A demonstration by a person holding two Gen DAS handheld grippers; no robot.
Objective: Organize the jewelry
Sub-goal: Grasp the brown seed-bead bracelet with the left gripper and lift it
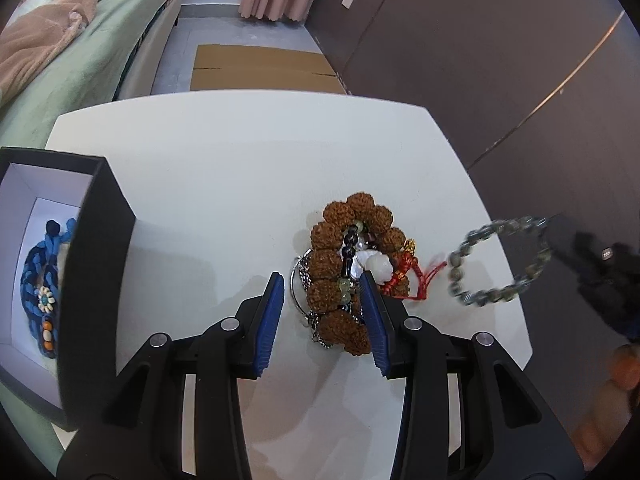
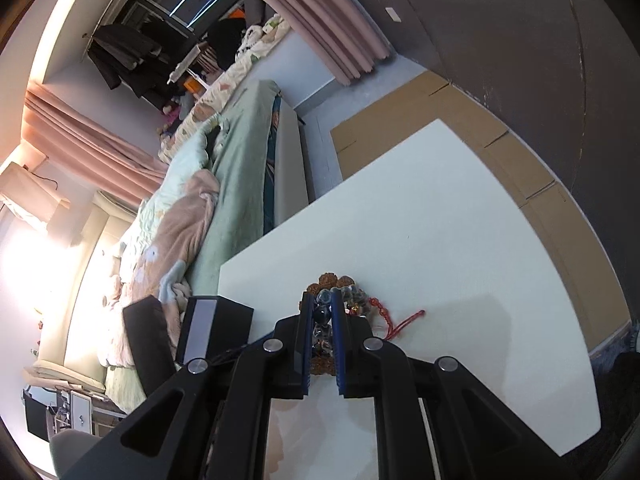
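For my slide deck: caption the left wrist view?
Left gripper open over the bracelet pile; right gripper lifts a grey bead bracelet.

Grey-green bead bracelet (image 1: 500,262) motion-blurred, its holder dark and smeared; black box (image 1: 96,280) cut off at left edge.

- White table (image 1: 224,168)
- Black box (image 1: 100,240), white inside
- Blue braided bracelet (image 1: 38,264)
- Rust-brown knobbly seed bracelet (image 1: 332,256)
- Grey-green bead bracelet (image 1: 500,260)
- Red cord (image 1: 430,274)
- Blue gripper pads (image 1: 270,320)

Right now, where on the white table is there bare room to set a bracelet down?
Free: the white table beyond the jewelry pile, and the strip between it and the black box. Crowded: the pile, under the left tongs.
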